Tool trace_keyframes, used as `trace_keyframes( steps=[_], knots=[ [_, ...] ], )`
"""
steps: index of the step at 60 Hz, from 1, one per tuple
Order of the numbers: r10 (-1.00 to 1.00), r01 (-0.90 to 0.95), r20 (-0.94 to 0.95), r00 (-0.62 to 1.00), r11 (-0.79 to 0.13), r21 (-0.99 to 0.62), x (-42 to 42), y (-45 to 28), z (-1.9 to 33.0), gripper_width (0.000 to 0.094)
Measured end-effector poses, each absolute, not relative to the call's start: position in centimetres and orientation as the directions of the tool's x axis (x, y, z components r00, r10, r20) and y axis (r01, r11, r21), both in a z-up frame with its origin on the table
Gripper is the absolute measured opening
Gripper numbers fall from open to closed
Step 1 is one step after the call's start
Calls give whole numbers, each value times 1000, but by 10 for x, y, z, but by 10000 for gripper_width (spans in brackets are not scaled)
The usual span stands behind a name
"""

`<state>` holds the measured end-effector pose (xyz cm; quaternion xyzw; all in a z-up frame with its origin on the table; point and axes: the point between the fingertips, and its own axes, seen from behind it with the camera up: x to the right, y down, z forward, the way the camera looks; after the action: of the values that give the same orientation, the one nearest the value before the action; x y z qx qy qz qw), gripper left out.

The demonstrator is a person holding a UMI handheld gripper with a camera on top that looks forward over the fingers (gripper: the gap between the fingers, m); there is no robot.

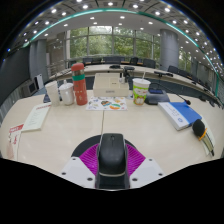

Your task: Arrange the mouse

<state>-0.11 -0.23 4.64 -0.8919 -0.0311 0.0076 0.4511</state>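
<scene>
Magenta pads line the inner faces of the two white fingers of the gripper (111,160), and between them sits a black computer mouse with a grey scroll wheel (111,156), seen from behind. Both pads appear to press against its sides, so the fingers are clamped on the mouse, which fills the space between them just above the pale beige tabletop (70,135).

Beyond the fingers, off to one side, a flat white-and-green booklet (35,118) lies on the table, with some red-printed papers (14,133) nearer the table's edge. On the other side rests a blue-and-white rectangular box (180,114), and next to it a yellow-and-black handheld tool (203,133).

Farther ahead, near the middle of the table, a colourful printed sheet (108,102) lies flat. To one side of it stand a white paper cup (53,92) and a tall red-and-green cylindrical bottle (79,84), close together. To the other side stands a green-and-white cup (140,91).

Behind the table, rows of office desks (120,72) stretch toward large windows (105,44) under a ceiling of bright lights.
</scene>
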Motion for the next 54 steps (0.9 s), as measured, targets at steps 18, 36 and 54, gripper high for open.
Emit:
trace_keyframes(
  steps=[18,36,54],
  knots=[
    [59,42,4,998,-657,-752,-13,1,-9,456],
    [32,45,31,999,-634,-772,0,-56,75,851],
    [-1,31,39,999,-588,-808,10,-207,186,858]
  ],
)
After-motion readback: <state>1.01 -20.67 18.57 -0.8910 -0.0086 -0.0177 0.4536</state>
